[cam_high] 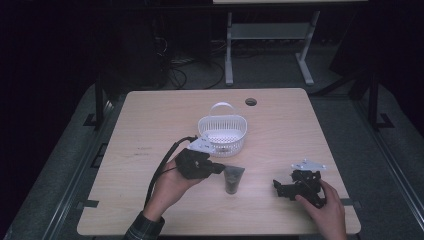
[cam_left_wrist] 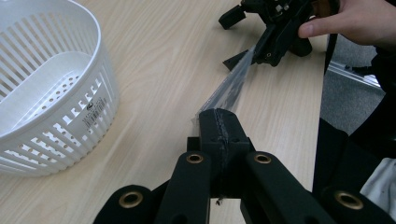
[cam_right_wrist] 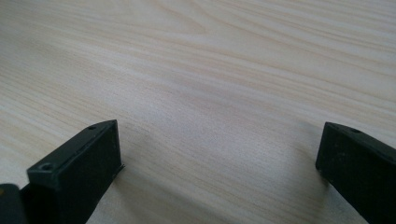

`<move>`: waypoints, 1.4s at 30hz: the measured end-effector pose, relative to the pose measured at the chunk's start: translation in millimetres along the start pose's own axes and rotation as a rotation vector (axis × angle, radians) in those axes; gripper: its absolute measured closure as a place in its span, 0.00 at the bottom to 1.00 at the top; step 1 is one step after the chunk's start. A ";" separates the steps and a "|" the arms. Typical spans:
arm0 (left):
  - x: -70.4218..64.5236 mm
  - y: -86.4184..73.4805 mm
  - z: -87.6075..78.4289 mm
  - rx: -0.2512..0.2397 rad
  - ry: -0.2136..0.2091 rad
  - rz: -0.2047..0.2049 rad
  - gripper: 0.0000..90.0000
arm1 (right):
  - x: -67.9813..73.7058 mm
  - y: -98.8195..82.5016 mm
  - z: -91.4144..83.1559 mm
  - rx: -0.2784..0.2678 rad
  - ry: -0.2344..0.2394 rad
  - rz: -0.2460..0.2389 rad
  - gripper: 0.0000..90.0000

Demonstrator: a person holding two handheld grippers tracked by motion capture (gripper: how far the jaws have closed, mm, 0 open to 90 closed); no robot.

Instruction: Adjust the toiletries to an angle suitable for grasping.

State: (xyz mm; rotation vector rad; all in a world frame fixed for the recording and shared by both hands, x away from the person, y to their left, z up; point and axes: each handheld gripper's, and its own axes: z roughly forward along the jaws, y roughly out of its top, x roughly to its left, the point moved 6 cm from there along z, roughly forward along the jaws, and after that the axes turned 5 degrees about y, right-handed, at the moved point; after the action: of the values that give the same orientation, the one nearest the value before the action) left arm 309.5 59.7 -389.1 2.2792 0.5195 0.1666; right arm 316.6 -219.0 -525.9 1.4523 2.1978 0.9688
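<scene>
Left claw is clamped on the bag's edge; the basket sits just beyond it. Right claw rests apart on the bench.

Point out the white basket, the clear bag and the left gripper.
white basket (cam_high: 222,134), high view, front wall.
clear bag (cam_left_wrist: 229,91), left gripper view, stretched plastic.
left gripper (cam_left_wrist: 219,122), left gripper view, closed tips.

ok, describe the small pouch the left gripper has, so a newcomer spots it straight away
Start at the white slotted plastic basket near the middle of the light wooden table. Just in front of it, the left gripper is shut on the edge of a small clear plastic pouch with dark contents. It is the sole see-through item there.
</scene>
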 end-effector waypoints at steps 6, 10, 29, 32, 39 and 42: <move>2.6 2.1 2.7 0.006 0.008 0.000 1.00 | 0.0 0.0 0.0 0.000 0.000 0.000 0.00; 6.1 3.5 4.1 0.009 0.016 -0.003 1.00 | 0.0 0.0 -0.1 0.001 0.000 0.000 0.00; 24.2 11.9 16.2 0.019 0.044 0.009 1.00 | 0.1 0.0 0.0 -0.001 0.000 0.000 0.00; 25.9 11.8 17.7 0.020 0.047 0.008 1.00 | 0.2 -0.1 -0.1 0.000 0.001 0.002 0.00; 26.0 7.7 12.9 0.014 0.038 0.004 0.99 | 0.0 0.0 -0.1 -0.001 0.000 -0.001 0.00; 25.9 4.8 10.0 0.008 0.035 -0.003 0.87 | 0.0 0.1 0.0 -0.002 0.000 0.000 0.00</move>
State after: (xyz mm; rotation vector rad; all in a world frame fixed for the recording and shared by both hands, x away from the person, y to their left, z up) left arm 337.3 60.8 -393.6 2.2868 0.5429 0.2041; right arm 316.7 -219.0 -525.8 1.4512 2.1965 0.9701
